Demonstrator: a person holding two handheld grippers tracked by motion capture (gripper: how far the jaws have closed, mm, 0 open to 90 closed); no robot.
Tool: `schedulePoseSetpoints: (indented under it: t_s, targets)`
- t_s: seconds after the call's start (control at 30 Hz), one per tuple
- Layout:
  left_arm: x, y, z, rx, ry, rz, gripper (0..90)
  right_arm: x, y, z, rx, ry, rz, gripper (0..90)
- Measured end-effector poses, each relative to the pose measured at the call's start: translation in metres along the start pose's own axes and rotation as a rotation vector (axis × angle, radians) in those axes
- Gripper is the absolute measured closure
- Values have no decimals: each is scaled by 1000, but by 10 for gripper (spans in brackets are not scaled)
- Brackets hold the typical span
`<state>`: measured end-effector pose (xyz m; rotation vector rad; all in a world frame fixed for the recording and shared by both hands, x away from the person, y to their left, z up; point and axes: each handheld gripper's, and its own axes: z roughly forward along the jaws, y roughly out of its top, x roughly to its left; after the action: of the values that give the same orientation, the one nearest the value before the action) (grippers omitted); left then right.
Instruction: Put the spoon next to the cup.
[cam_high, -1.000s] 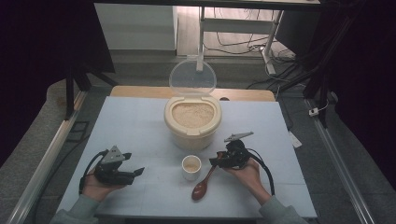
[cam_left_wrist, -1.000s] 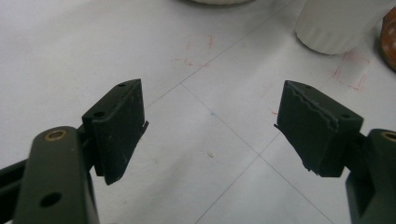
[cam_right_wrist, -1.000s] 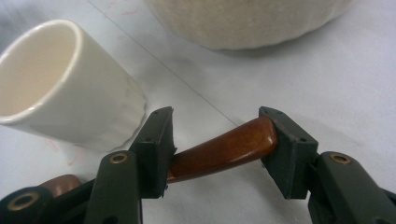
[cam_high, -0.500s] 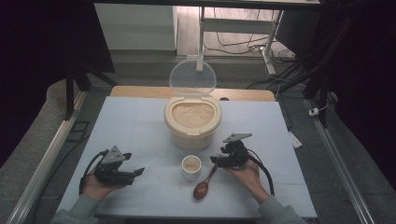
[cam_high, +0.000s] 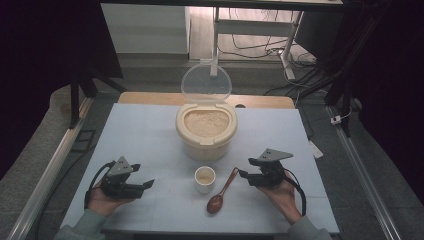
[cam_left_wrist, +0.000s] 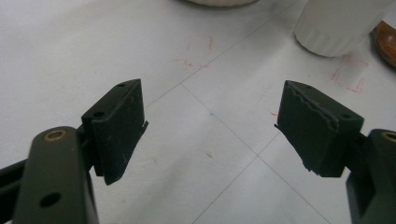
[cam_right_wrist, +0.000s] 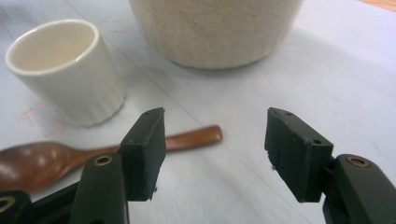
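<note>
Left tongs (cam_high: 148, 185): near left of the tabletop (cam_high: 145, 135), released, jaws wide with nothing between them. You hold them low over bare surface.

Cup (cam_high: 205, 179): small, white, ribbed, upright, near centre, with something pale inside. Ceramic by the look, so probably stiff, smooth-walled and chippable. Take it across the wall below the rim, and squeeze gently so it does not tip.

Spoon (cam_high: 222, 191): dark wood, lying flat just right of the cup and apart from it, bowl toward you, handle slanting away to the right. Judged light, rigid and a little slick from its polish. Your best hold is mid-handle, across its width; the bowl is too rounded to grip, and the thin handle sits low on the tabletop.

Rice container (cam_high: 206, 129): cream, round, far centre, filled with grain, its clear lid (cam_high: 206, 84) standing open behind. Likely the heaviest item; leave it where it stands.

Right tongs (cam_high: 240, 173): near right, released, jaws lately working and now spread, nothing between them. Their tips sit just beside the handle end of the spoon, not touching it.
</note>
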<state>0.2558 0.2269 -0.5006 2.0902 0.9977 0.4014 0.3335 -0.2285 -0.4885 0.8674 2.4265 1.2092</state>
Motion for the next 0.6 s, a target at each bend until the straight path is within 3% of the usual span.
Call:
schedulePoseSetpoints:
  t_s: [0.27, 0.6]
  targets:
    - [-2, -1, 1, 1, -2, -1, 227, -15, -20, -25, -22, -17, 41, 389]
    - [-1, -2, 2, -1, 0, -11, 220, -26, -34, -48, -46, -20, 43, 395]
